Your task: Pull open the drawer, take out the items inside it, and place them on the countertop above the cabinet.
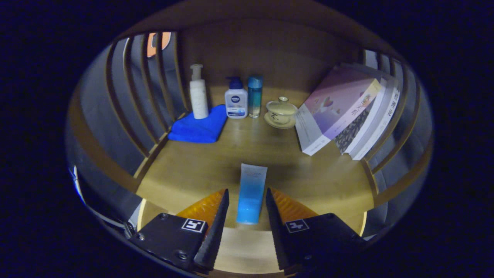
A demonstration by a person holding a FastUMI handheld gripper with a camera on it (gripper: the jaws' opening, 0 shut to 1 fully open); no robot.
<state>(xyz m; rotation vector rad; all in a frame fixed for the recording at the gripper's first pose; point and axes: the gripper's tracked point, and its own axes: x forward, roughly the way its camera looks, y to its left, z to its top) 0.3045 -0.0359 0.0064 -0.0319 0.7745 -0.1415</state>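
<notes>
Tube (pixel 251 193) of blue-to-white gradient lies flat on the wooden worktop (pixel 193 173), its lower end sitting in the gap between the 2 fingers of the hand-held gripper (pixel 247 197) and its crimped end pointing away from them. The fingers stand narrowly apart on either side of the tube, close to its sides; whether they touch it cannot be told, so no firm grip is visible.

Beyond the tube, along the back panel of the wooden unit, stands a row of things. At the left a folded blue cloth (pixel 198 129) lies near the slatted side wall (pixel 142 96), and a tall white pump bottle (pixel 198 94) stands on its rear part. Just right of the cloth is a shorter white pump bottle with a dark blue top (pixel 236 99), and touching or nearly touching that, a slim blue-tinted bottle (pixel 254 96). Further right sits a pale lidded cup on a saucer (pixel 281 112). At the far right several books (pixel 347 116) lean together against the other slatted side, covers tilted toward the centre, the front one with a purple-pink cover.

The worktop's front edge runs just under the fingertips, with a lighter wooden surface (pixel 247 251) below it between the gripper's 2 bodies.
</notes>
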